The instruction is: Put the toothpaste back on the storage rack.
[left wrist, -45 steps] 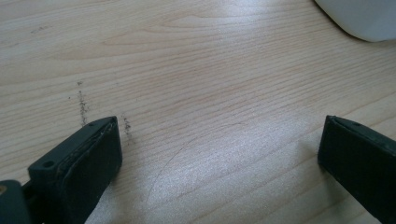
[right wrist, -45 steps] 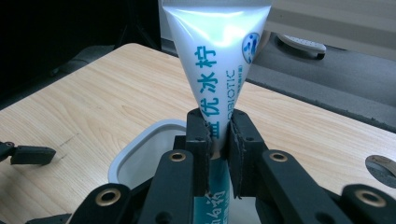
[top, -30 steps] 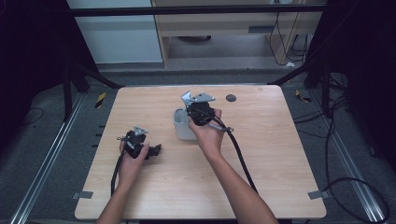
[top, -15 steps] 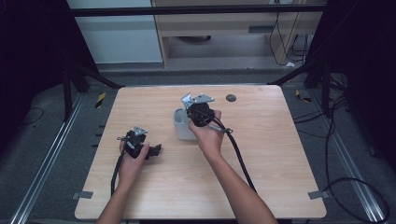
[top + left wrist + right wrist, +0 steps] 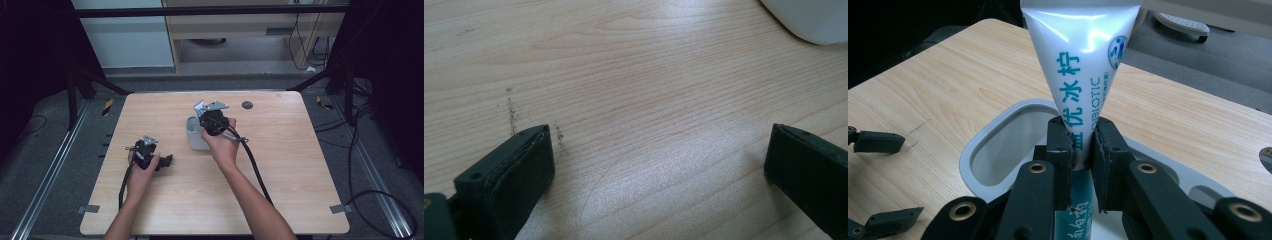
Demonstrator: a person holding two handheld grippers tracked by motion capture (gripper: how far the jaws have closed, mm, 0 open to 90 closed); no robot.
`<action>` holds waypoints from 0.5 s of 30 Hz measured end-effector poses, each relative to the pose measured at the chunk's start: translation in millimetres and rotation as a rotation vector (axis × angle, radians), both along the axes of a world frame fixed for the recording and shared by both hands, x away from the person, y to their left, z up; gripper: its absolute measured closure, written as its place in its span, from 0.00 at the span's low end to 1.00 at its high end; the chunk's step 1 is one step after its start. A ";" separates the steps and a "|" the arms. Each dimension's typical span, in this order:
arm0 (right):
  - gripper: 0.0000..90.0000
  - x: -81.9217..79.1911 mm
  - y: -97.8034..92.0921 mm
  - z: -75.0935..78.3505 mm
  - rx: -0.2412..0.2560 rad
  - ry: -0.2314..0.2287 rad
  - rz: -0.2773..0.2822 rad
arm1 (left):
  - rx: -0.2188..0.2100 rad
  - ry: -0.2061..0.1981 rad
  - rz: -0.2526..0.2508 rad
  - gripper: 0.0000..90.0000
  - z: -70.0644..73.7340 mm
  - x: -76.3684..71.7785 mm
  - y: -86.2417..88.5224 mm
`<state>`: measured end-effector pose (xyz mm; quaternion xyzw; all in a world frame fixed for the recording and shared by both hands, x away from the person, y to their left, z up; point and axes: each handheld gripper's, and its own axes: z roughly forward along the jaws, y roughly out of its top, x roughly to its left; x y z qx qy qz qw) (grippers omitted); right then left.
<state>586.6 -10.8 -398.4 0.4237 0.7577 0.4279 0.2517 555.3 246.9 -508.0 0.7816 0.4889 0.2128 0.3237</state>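
Left tool (image 5: 165,161): low on the wooden surface (image 5: 300,165) at about 8 o'clock, jaws spread wide, nothing between them (bare wood below).
Right tool (image 5: 1082,140): near centre, jaws closed on a white tube (image 5: 1080,65) with teal lettering, gripped near its lower end and standing upright over a grey holder (image 5: 979,150).
Grey holder: touching the surface just beyond the right hand (image 5: 222,147).
Dark round disc (image 5: 246,105): at 1 o'clock, near the far edge.
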 end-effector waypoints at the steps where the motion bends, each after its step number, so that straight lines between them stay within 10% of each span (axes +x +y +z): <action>1: 0.88 0.3 0.4 0.2 -0.002 0.001 -0.002 | 0.000 0.000 0.000 0.00 0.0 0.0 0.0; 15: 0.88 8.0 3.2 1.2 -0.009 0.021 0.000 | 0.000 0.000 0.000 0.00 0.0 0.0 0.0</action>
